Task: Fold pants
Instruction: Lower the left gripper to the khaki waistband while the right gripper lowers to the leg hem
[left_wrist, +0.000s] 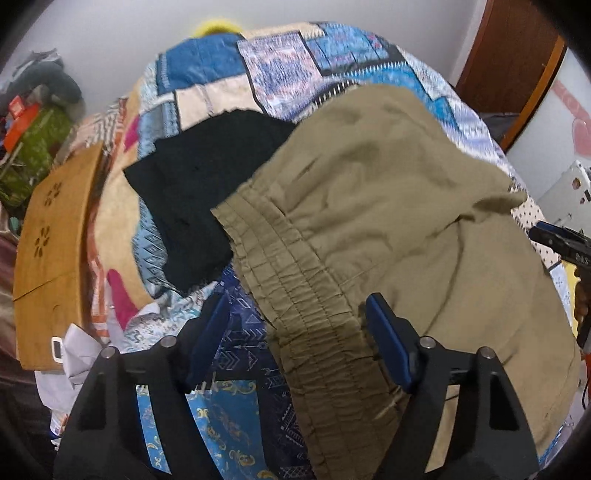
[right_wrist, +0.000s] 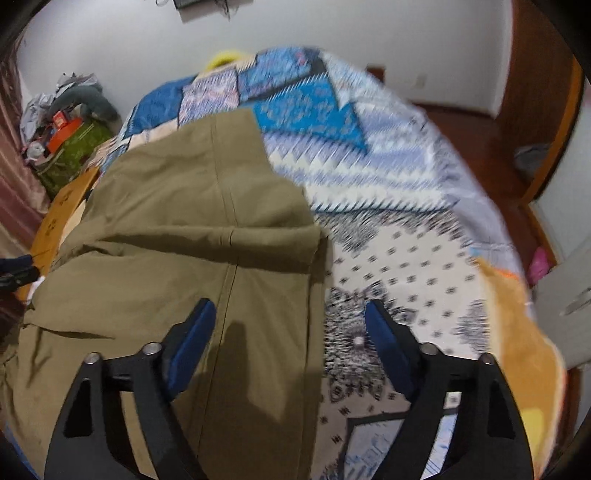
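Olive-khaki pants (left_wrist: 388, 229) lie on a patchwork bedspread (left_wrist: 258, 66). Their gathered elastic waistband (left_wrist: 295, 295) runs between the fingers of my left gripper (left_wrist: 299, 314), which is open above it. In the right wrist view the folded pant legs (right_wrist: 184, 240) spread to the left, with a fold edge across the middle. My right gripper (right_wrist: 291, 321) is open above the right edge of the pants, one finger over the cloth and one over the bedspread (right_wrist: 406, 240). The right gripper's tip shows at the right edge of the left wrist view (left_wrist: 565, 243).
A black garment (left_wrist: 199, 184) lies on the bed left of the waistband. A wooden headboard panel (left_wrist: 51, 251) stands at the left. Clutter and a green bag (right_wrist: 70, 147) sit at the far left. A wooden door (left_wrist: 517, 66) is at the back right.
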